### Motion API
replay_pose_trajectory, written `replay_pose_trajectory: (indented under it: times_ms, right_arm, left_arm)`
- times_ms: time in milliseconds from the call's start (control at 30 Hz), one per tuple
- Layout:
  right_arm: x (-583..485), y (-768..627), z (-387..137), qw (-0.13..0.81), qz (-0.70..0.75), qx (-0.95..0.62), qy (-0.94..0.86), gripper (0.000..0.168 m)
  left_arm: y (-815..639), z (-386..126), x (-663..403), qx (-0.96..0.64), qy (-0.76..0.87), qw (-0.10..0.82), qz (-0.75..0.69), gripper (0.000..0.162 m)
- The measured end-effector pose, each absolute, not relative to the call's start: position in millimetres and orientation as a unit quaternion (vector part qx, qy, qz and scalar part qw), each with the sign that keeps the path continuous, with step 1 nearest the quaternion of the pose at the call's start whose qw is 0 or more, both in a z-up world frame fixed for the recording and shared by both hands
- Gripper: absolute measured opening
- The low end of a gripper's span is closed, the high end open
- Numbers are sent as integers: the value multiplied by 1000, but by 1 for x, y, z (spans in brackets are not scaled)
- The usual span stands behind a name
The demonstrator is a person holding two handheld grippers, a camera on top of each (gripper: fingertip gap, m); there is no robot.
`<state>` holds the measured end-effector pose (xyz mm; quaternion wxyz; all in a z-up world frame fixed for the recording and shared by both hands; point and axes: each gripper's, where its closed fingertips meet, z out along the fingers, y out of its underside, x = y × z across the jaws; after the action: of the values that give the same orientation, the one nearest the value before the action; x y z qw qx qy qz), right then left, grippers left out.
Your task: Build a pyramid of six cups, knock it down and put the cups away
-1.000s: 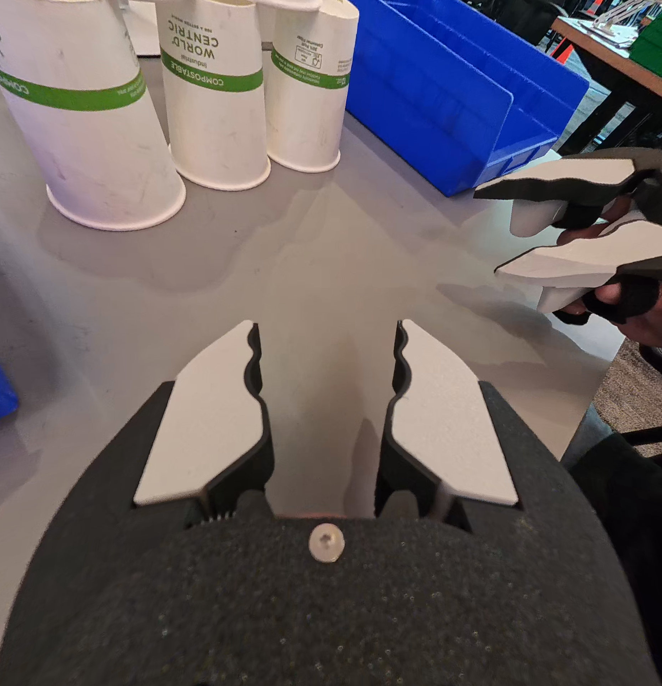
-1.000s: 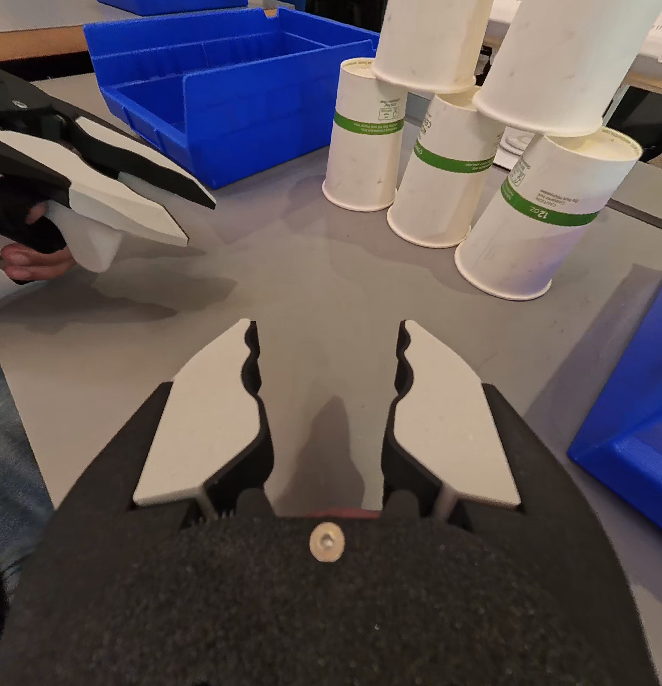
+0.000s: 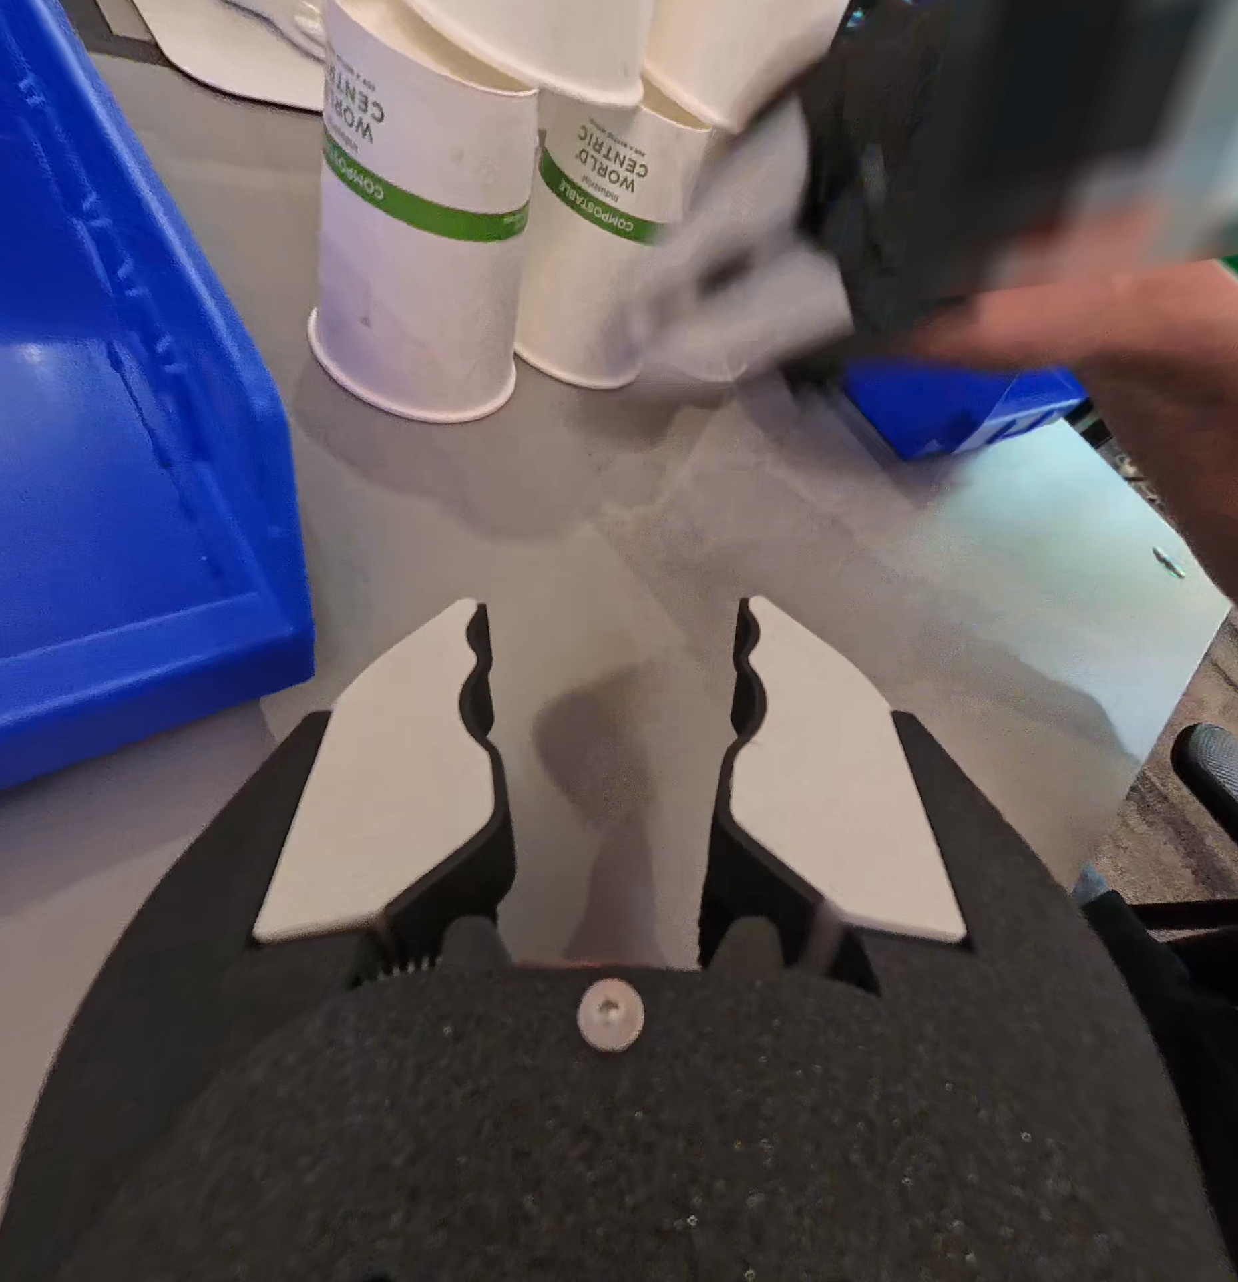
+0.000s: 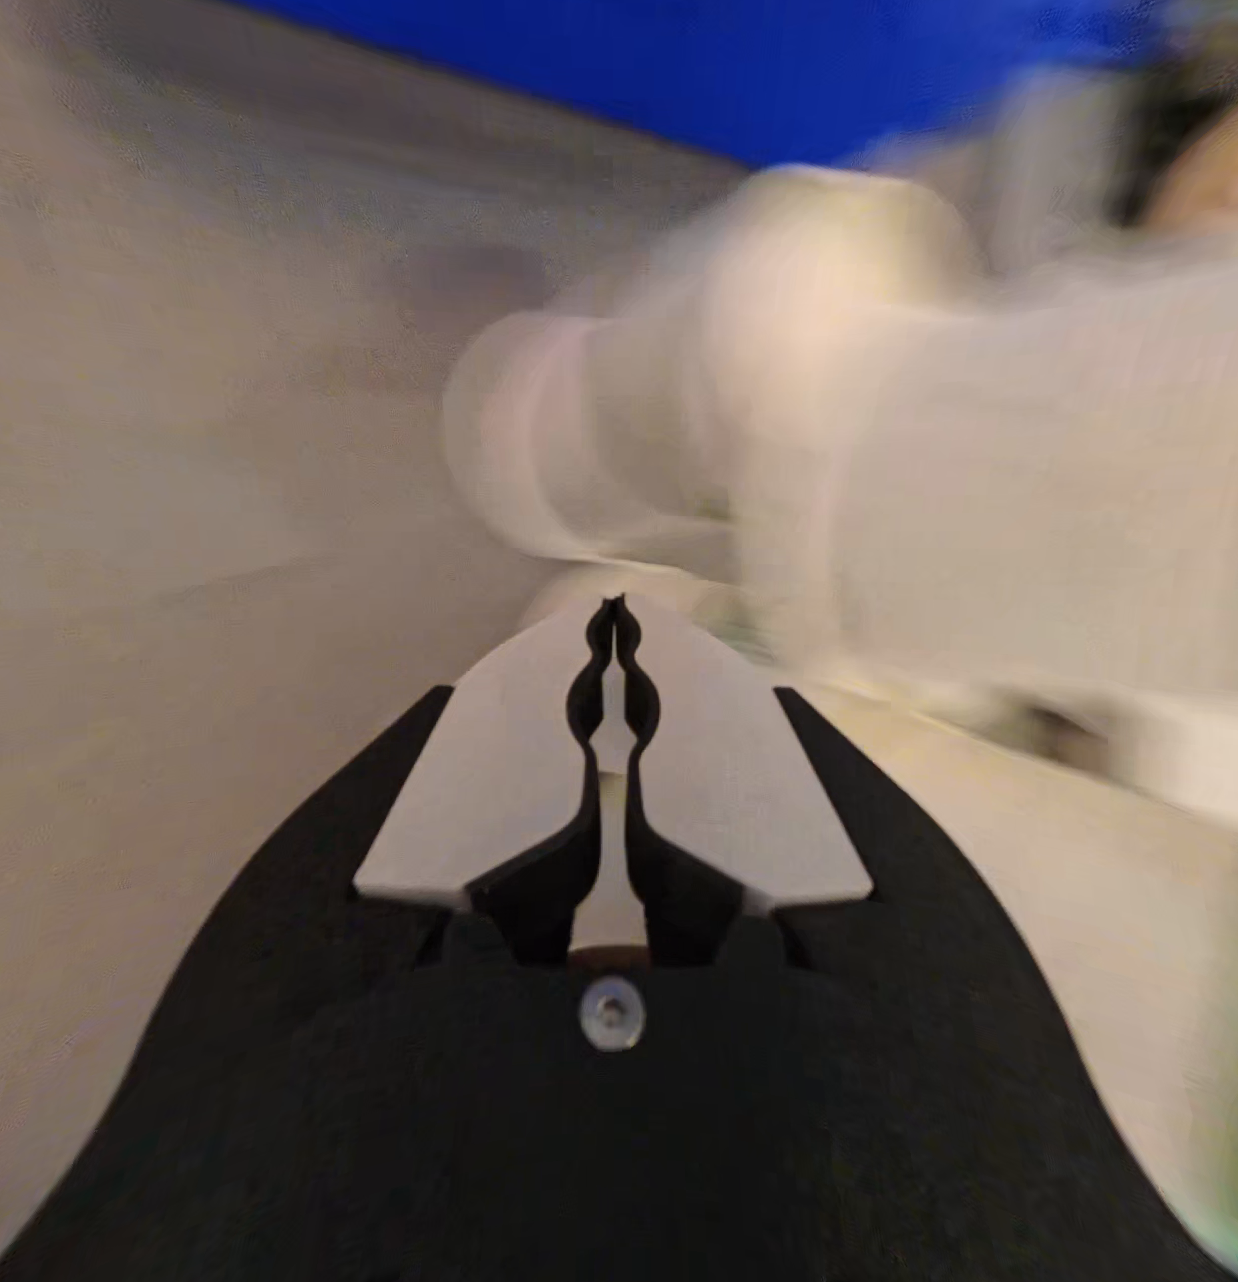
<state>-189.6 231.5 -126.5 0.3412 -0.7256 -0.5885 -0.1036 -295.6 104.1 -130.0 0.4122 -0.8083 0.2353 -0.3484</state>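
Left wrist view first: the left claw hangs low over the grey surface with its jaws spread wide and nothing between them, apparently parked out of the way. To its left a blue bin sits just beside it, likely where cups go afterwards. Farther on, two white paper cups with green bands, the left base cup and the middle base cup, stand upside down side by side on the surface, carrying upper cups on their bases. The right claw, smeared by motion, is at the right side of this base row, with a hand behind it. A second blue bin shows beyond.

Right wrist view: the right claw is clenched, tips together and holding nothing, which suits a push rather than a grasp. Blurred white cups lie just ahead and to the right, with a blue bin wall behind. My reading is that the knock-down step is underway; whether cups are already toppling cannot be told through the blur.
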Motion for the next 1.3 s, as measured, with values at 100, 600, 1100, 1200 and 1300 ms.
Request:
replay_pose_trajectory:
  times_ms: [100, 600, 1100, 1200, 1300]
  right_arm:
    - [-164, 279, -58, 473, -174, -711, -491, 0]
    - [-128, 55, -105, 572, 175, -763, -246, 66]
    - [-67, 60, -82, 652, 156, -729, -141, 89]
    - [-69, 60, -85, 648, 152, -732, -148, 89]
    - [-68, 60, -85, 648, 155, -731, -145, 89]
  left_arm:
    - [102, -132, -296, -809, 238, 408, -351, 67]
    - [82, -131, -278, -803, 278, 392, -353, 72]
    - [78, -130, -272, -791, 306, 422, -321, 81]
    - [78, -134, -272, -794, 307, 417, -318, 82]
    - [78, -133, -272, -794, 306, 417, -321, 82]
